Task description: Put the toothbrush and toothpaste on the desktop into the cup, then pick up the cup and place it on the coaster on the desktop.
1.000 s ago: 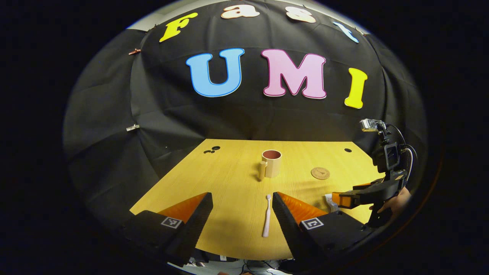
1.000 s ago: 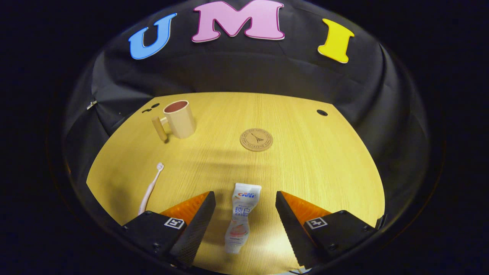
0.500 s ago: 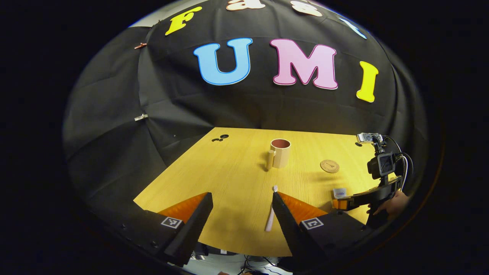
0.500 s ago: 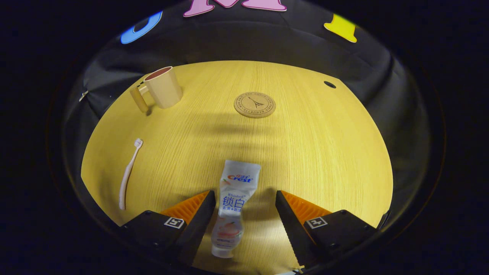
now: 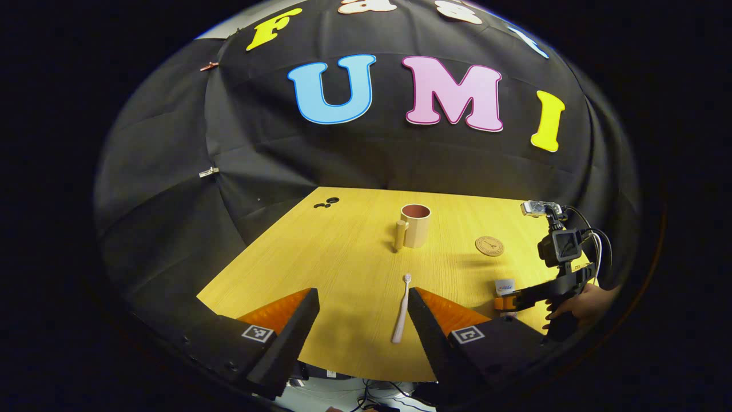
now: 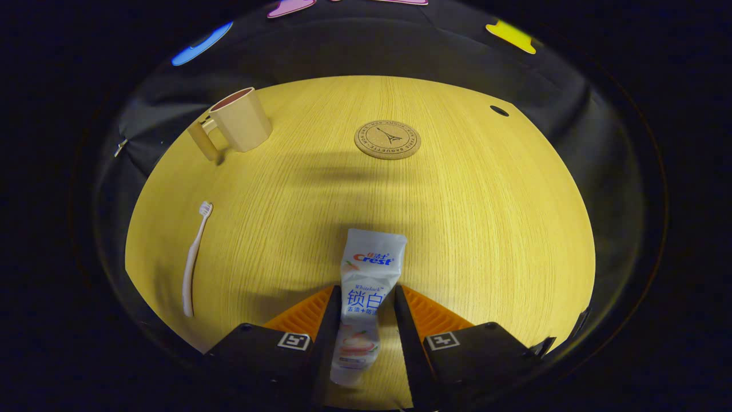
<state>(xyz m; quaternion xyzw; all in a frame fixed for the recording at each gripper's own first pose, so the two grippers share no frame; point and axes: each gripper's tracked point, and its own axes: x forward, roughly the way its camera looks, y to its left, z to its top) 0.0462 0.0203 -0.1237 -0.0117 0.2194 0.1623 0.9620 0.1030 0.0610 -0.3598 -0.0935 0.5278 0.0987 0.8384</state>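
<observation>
Your right gripper (image 6: pixel 364 337) pinches toothpaste (image 6: pixel 366 297), cap hidden | left gripper (image 5: pixel 362 320) wide open, empty | one cup (image 5: pixel 414 225), toothbrush (image 5: pixel 400 316) nearer you

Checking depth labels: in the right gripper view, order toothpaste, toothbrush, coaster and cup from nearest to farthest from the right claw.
1. toothpaste, between the right claw's fingers.
2. toothbrush, lying left.
3. coaster, ahead.
4. cup, far left; near the coaster's range, hard to rank.

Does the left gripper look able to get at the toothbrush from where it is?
Probably yes. The left gripper is open, and the toothbrush lies flat on bare table beside its right finger.
</observation>
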